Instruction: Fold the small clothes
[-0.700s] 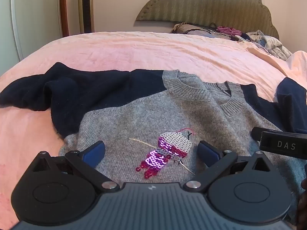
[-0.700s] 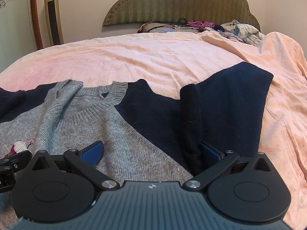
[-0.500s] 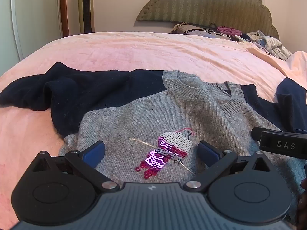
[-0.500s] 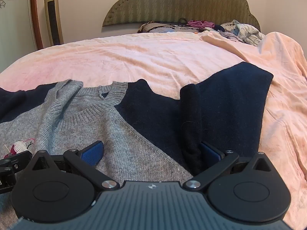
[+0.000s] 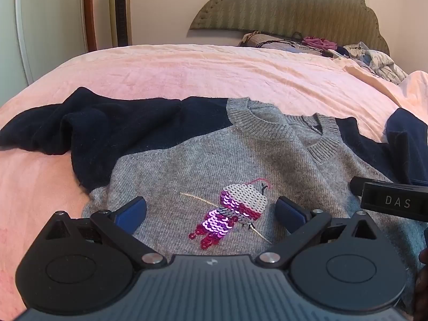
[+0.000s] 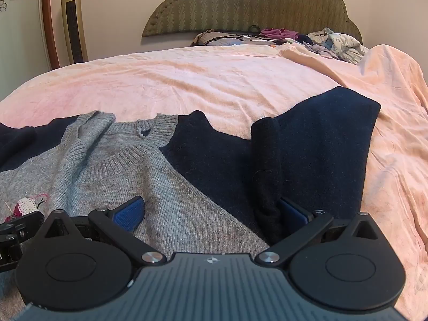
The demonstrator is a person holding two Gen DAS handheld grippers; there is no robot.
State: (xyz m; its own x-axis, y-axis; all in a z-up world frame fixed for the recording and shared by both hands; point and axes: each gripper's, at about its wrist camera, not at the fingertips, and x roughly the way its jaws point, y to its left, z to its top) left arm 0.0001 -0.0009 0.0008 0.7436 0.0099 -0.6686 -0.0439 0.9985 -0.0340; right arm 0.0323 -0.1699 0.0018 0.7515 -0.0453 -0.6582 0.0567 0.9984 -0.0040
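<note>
A small grey sweater [image 5: 214, 165] with navy sleeves lies front up on the pink bed; it also shows in the right wrist view [image 6: 171, 187]. A sequin bird [image 5: 232, 214] decorates its chest. The left sleeve [image 5: 80, 133] lies bunched to the left. The right sleeve [image 6: 315, 155] lies folded on itself at the right. My left gripper [image 5: 211, 211] is open over the chest, the bird between its fingers. My right gripper [image 6: 211, 211] is open over the right shoulder, its right finger against the sleeve fold.
The pink bedspread [image 5: 200, 72] stretches far behind the sweater. A heap of clothes [image 6: 331, 42] lies at the padded headboard [image 6: 254, 8]. A tall gold tower unit [image 6: 73, 24] stands by the wall at the left. The right gripper's body [image 5: 393, 200] shows beside the left one.
</note>
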